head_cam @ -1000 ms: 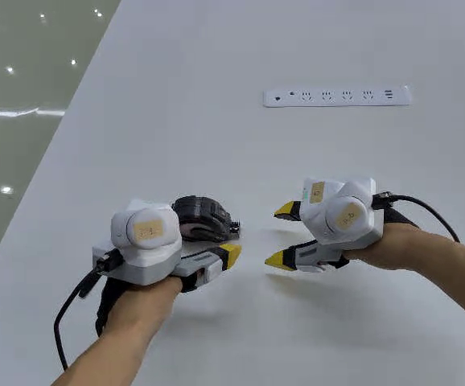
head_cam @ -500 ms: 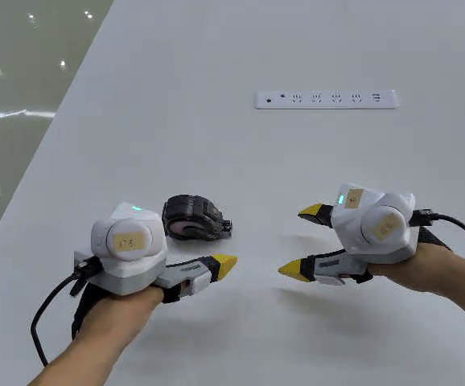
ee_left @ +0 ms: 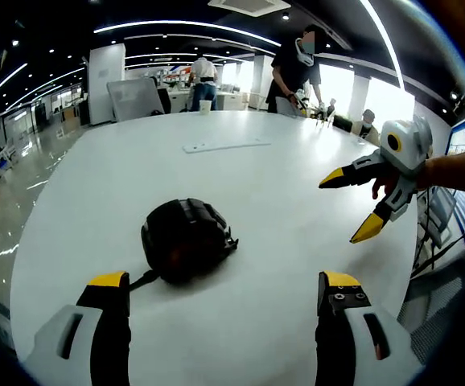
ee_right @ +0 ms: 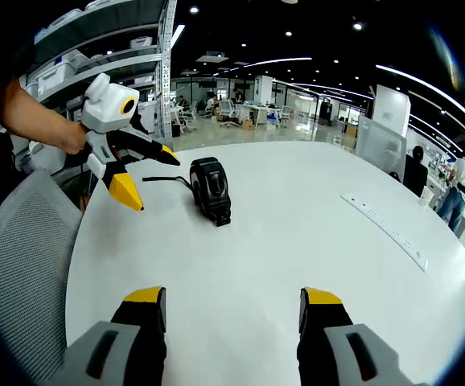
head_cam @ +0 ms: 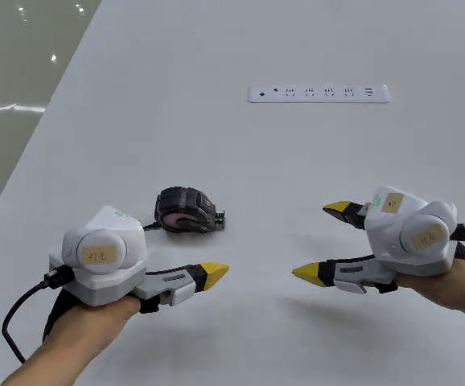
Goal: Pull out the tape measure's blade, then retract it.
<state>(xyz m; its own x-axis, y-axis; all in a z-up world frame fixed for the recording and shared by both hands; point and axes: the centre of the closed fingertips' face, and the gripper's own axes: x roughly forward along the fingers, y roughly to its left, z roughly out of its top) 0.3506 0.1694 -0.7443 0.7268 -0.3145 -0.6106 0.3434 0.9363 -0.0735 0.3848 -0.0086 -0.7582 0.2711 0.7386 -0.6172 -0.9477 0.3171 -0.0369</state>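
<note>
The black tape measure [head_cam: 186,210] lies on the white table [head_cam: 265,161], its blade wound in and the hook at the case's mouth. My left gripper [head_cam: 194,261] stands open just short of it, with nothing between its fingers. In the left gripper view the tape measure [ee_left: 186,239] sits ahead of the wide jaws of my left gripper [ee_left: 224,281]. My right gripper [head_cam: 321,240] is open too, well to the right of the tape, and holds nothing. In the right gripper view the tape measure [ee_right: 211,189] lies far ahead of my right gripper [ee_right: 234,296].
A white power strip [head_cam: 318,94] lies flat at the far side of the table. The table's left edge [head_cam: 31,153] drops to a glossy floor. A grey chair back [ee_right: 23,257] stands by the table. People stand far behind the table.
My left gripper has drawn back from the tape measure, which sat between its jaws a second ago. My right gripper has moved off to the right. The tape measure stays on the table.
</note>
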